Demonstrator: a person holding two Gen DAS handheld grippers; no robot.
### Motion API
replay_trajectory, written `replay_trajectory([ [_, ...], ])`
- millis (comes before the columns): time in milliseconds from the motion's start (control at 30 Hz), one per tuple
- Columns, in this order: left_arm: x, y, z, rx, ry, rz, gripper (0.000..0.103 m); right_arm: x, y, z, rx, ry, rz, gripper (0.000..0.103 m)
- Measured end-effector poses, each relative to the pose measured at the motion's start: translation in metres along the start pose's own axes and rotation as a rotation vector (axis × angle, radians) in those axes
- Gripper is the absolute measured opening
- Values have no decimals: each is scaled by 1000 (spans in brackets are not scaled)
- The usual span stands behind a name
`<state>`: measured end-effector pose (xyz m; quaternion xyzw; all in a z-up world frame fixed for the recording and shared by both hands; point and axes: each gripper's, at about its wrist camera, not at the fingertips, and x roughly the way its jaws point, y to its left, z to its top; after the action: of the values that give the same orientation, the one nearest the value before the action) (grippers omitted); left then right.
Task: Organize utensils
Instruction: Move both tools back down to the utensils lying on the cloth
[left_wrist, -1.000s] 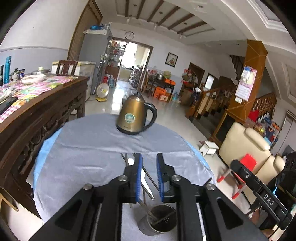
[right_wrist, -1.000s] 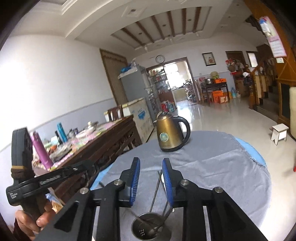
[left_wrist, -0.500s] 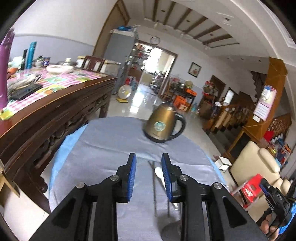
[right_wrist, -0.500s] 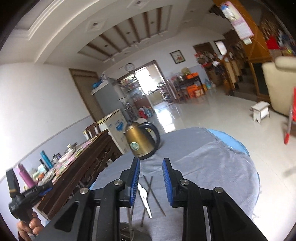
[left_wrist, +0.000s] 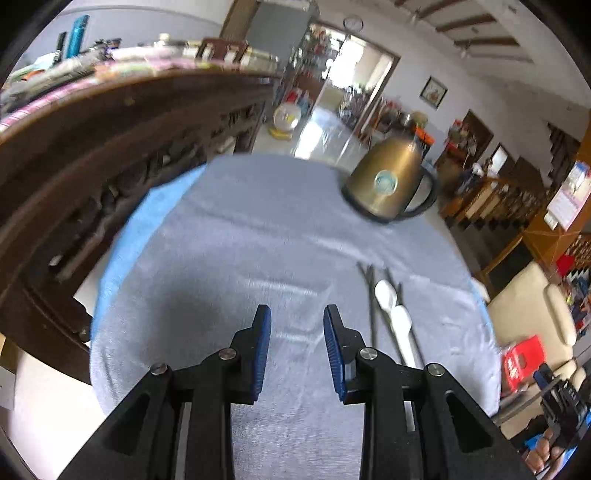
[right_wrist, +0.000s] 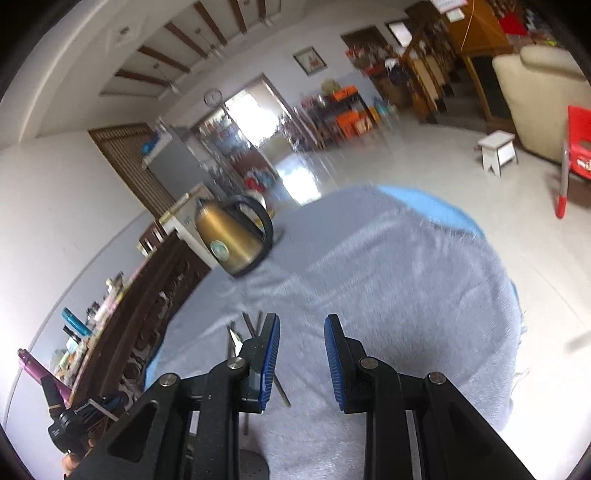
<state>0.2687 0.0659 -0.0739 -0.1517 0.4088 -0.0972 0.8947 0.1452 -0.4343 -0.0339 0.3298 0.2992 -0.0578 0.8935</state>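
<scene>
Two white spoons (left_wrist: 395, 314) and several dark metal chopsticks (left_wrist: 370, 299) lie side by side on the grey cloth-covered round table (left_wrist: 258, 229). My left gripper (left_wrist: 297, 334) is open and empty, above the cloth, left of the utensils. My right gripper (right_wrist: 301, 345) is open and empty above the cloth; the chopsticks (right_wrist: 251, 323) and a spoon tip (right_wrist: 233, 336) show just left of its left finger. The rim of a metal utensil holder (right_wrist: 253, 463) peeks out at the bottom, mostly hidden by the gripper.
A gold electric kettle (left_wrist: 388, 184) stands at the table's far side; it also shows in the right wrist view (right_wrist: 231, 236). A dark wooden sideboard (left_wrist: 92, 140) with clutter stands left of the table. A cream armchair (right_wrist: 543, 96), white stool (right_wrist: 496, 149) and red chair (right_wrist: 578, 144) stand to the right.
Both grippers have tilted down and swung apart: the left now views left of the utensils, the right views right of them. The utensil holder has dropped out of the left view. Both stay open.
</scene>
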Motion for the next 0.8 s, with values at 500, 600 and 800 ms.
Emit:
replay_trajectory([
  [500, 102, -55, -2, 208, 177, -44, 30, 187, 51, -13, -176, 469, 189, 28],
  [600, 112, -58, 1, 206, 196, -58, 30, 223, 70, -27, -203, 536, 216, 28],
  [800, 128, -56, 14, 195, 220, -69, 30, 272, 100, -39, -242, 600, 220, 28],
])
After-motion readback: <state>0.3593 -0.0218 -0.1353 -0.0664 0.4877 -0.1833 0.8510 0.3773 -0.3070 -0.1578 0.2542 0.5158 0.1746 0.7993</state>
